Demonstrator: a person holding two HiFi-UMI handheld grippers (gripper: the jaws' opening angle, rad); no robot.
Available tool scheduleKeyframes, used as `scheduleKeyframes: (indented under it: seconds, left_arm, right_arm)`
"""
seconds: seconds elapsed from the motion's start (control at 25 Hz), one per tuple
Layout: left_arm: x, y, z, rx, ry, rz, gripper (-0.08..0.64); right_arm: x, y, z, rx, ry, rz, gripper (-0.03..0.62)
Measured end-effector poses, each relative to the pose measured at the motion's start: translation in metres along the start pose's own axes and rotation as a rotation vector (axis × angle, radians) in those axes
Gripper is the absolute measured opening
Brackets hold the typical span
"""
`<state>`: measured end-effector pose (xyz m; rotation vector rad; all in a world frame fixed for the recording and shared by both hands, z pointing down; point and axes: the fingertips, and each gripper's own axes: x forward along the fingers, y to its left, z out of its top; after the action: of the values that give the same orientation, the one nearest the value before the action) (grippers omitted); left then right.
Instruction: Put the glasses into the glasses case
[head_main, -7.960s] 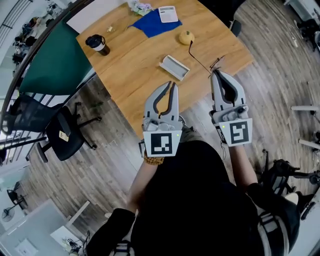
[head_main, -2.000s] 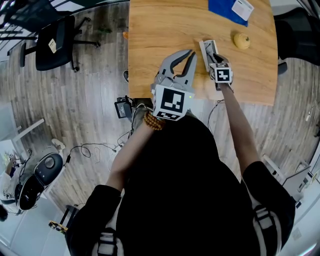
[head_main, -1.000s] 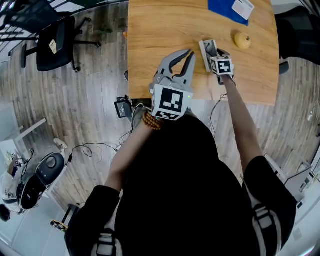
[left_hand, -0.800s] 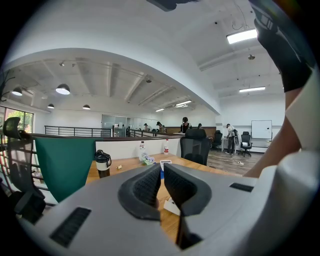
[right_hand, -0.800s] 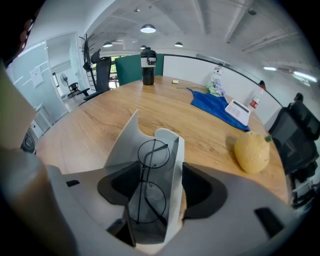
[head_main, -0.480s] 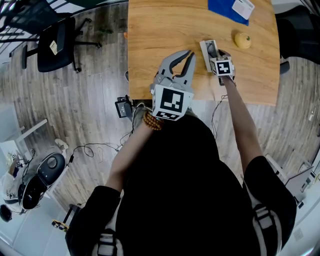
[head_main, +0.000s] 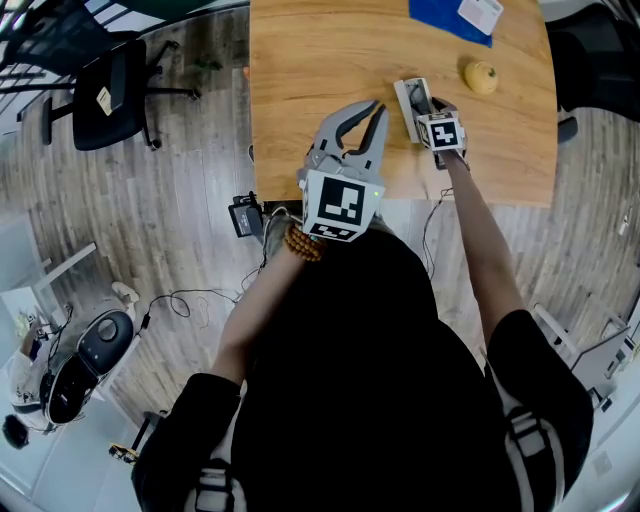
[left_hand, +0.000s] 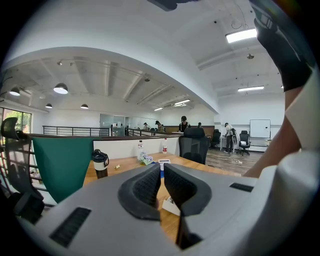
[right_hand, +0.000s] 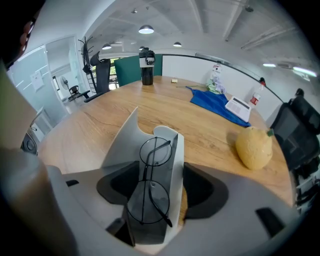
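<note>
Lying inside the open glasses case toward the worktop's near edge, the glasses have left the right gripper, whose jaws are spread astride the case. Placement looks done. The left gripper has its jaws almost together, empty.

Head view looks steeply down; gripper views skim the same table.

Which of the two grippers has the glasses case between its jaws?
The right gripper: its jaws stand apart around the open glasses case, glasses inside. The left gripper has jaws almost together, nothing between.
</note>
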<state>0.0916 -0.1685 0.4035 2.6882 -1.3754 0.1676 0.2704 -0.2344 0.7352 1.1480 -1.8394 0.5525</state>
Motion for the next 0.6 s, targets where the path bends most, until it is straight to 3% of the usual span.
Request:
scheduleKeyframes:
  seconds: [0.36, 0.6]
  left_arm:
    - [0.001, 0.0, 0.0, 0.0, 0.003, 0.002, 0.038]
    - [0.001, -0.001, -0.001, -0.001, 0.002, 0.0, 0.038]
  right_arm:
    - [0.002, -0.008, -0.003, 0.094, -0.023, 0.009, 0.259]
    - [-0.003, -0.01, 0.0, 0.076, -0.033, -0.018, 0.253]
